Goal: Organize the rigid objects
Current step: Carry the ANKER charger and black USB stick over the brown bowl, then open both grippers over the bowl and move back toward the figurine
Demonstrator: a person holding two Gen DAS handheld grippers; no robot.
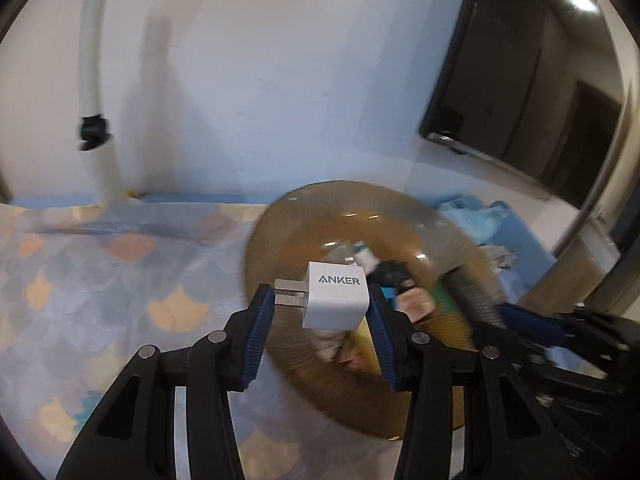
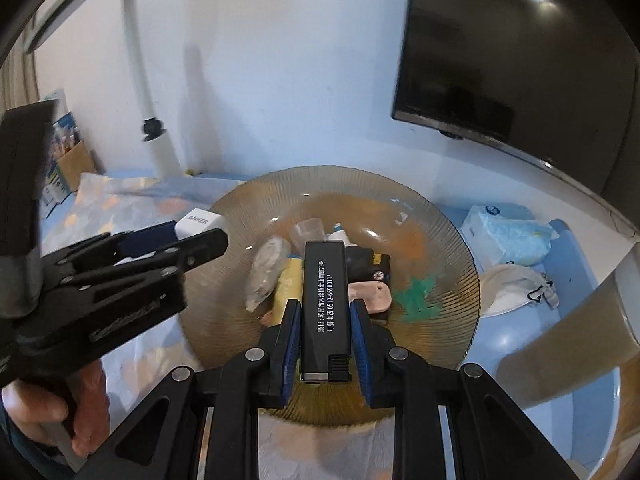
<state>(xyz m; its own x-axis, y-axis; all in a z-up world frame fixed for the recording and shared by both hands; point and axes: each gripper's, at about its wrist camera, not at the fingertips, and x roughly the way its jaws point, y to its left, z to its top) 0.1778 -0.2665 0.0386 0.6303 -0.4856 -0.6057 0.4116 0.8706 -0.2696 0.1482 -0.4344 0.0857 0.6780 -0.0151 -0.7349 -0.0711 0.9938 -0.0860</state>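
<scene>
A table covered by a cloth printed with pale blue, grey and orange scallop shapes carries everything; along the far edge and on the right a plain blue surface shows. A wide, ribbed, amber glass plate rests at the middle of it. To the right of the plate lie a soft pack of tissues and, nearer, a white face mask. At the far left stands a cardboard box. A white post rises from the far edge, left of the plate.
</scene>
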